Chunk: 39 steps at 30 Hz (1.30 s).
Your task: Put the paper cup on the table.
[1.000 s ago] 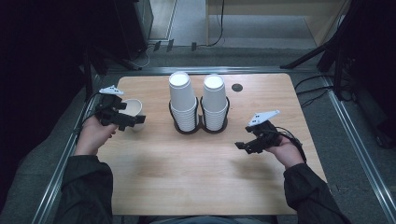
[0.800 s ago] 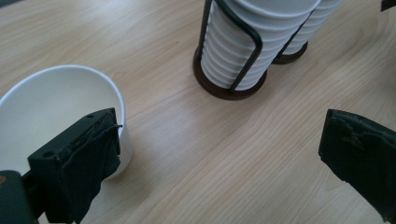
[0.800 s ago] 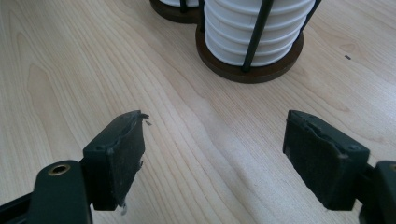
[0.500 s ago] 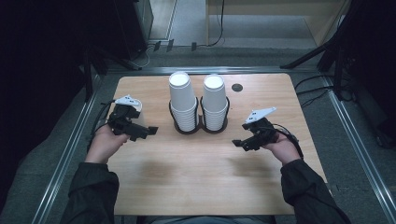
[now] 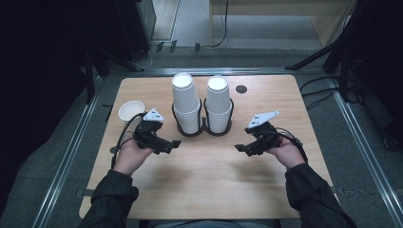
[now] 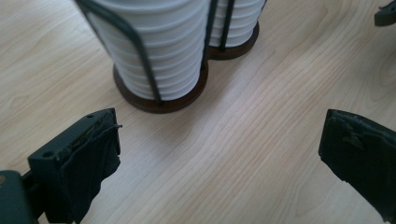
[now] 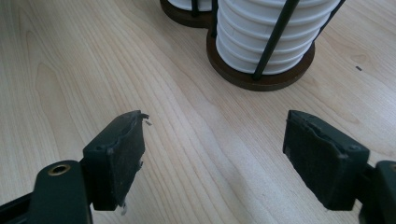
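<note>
Two tall stacks of white paper cups point(image 5: 203, 102) are seen standing upright at the far middle of a wooden table point(image 5: 209, 185), their long axes vertical and their closed bottoms turned upward. Both stacks are held side by side in a black wire holder point(image 5: 204, 124) on twin dark round bases that touch each other. No brand, label or writing can be read on the cups or the holder.

A single white cup point(image 5: 131, 111) is set apart near the table's left edge, upright with its mouth open to the ceiling.

The left gripper point(image 5: 172, 144) is held near and left of the holder, its jaws spread wide over bare wood and gripping nothing; in the left gripper view the nearer stack point(image 6: 161, 46) is framed just beyond them. The right gripper point(image 5: 240, 148) is held near and right of the holder, its jaws likewise parted and empty, pointed toward the stacks point(image 7: 273, 32).

A small dark round mark point(image 5: 241, 89) is visible on the tabletop, far right of the cups.
</note>
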Tool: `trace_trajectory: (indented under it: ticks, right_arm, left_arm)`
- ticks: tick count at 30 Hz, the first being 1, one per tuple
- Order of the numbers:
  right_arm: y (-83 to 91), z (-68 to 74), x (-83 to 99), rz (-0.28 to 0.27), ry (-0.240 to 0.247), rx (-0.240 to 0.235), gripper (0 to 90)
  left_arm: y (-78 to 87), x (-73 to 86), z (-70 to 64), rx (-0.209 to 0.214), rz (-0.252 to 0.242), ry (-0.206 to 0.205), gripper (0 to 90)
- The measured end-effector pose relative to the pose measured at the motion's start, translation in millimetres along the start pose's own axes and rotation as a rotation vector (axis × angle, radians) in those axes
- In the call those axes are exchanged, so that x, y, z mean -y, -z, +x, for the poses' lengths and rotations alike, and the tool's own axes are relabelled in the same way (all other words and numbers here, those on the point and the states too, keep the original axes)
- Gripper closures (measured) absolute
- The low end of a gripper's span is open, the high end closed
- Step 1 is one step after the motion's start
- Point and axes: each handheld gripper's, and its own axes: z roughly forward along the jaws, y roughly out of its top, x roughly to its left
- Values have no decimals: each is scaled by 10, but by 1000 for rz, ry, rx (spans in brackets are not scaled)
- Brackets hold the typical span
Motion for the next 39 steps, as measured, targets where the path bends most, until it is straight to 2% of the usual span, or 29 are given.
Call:
trace_trajectory:
  ticks: [1,8,15,19,22,33,36,39]
  right_arm:
    - [2,3,3,1,-1,1,208]
    - [9,35,39,9,1,5,207]
    - [39,85,97,15,-8,7,207]
    - [47,111,142,26,-5,10,207]
    - [65,132,168,29,-13,12,207]
    - [146,161,294,18,-54,33,206]
    - [157,167,309,12,-71,34,205]
    - [170,159,321,6,-69,33,204]
  left_arm:
    - [-33,9,-41,-5,-9,-16,0]
    - [-225,-18,-190,27,15,-41,0]
    - [-424,-40,-287,102,30,-92,0]
    - [-527,-74,-335,135,34,-97,0]
    - [-603,-90,-387,143,60,-122,0]
    - [-825,-142,-497,180,103,-163,0]
    - [-856,-156,-521,191,108,-177,0]
    - [-869,-163,-536,208,112,-188,0]
